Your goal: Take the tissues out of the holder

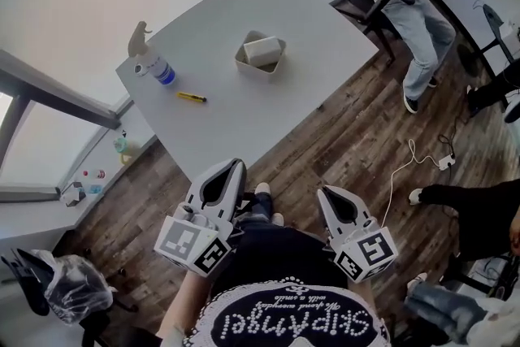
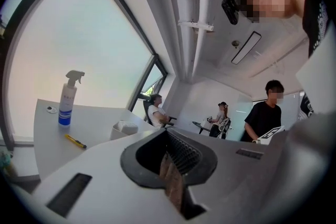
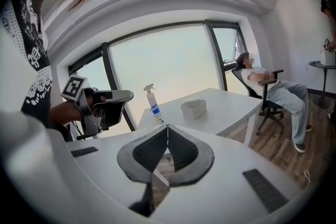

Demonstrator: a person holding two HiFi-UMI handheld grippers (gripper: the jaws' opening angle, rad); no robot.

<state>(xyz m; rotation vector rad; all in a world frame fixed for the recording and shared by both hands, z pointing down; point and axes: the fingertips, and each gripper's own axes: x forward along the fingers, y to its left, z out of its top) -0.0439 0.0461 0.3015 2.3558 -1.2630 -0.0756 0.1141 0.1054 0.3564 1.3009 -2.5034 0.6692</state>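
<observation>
Well ahead of both grippers, the tissues sit in their holder.
White table (image 1: pixel 244 114) stands beyond both tools, neither of them over it. Left gripper (image 1: pixel 236 166) and right gripper (image 1: pixel 324 192) hang side by side close to the person's body, each with jaws pressed together on nothing. Holder (image 1: pixel 246 62) lies far ahead of the tips, tissues (image 1: pixel 262 50) inside it. Spray bottle (image 1: pixel 154 66) stands ahead-left of the left gripper, a yellow pen (image 1: pixel 192 97) nearer.

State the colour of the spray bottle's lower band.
Blue; the spray bottle shows best in the head view.
</observation>
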